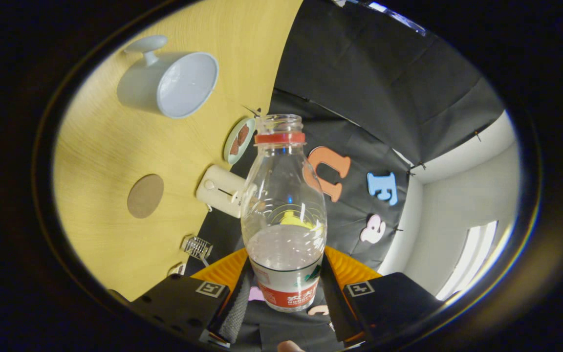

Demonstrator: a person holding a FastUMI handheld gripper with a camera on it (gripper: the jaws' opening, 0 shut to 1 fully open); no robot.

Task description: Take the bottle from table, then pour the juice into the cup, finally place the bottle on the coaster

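My gripper [284, 288] is shut on a clear plastic bottle [284, 210], both fingers pressing on its labelled lower part. The bottle has no cap, carries a red neck ring and holds a pale liquid in its lower half. The whole view is rolled, so the yellow wooden table [110, 146] stands at the left of the bottle. A white cup [171, 83] with a handle sits on that table well beyond the fingers, its inside looking bare. A round brown coaster [145, 195] lies on the table nearer the fingers, apart from the cup.
A small plate [239, 140] with brown pieces lies at the table's edge behind the bottle's neck. A cream-coloured boxy device [220, 189] sits beside it, and a small wire piece [197, 247] lies closer in. The black cloth wall and a white room corner stretch beyond.
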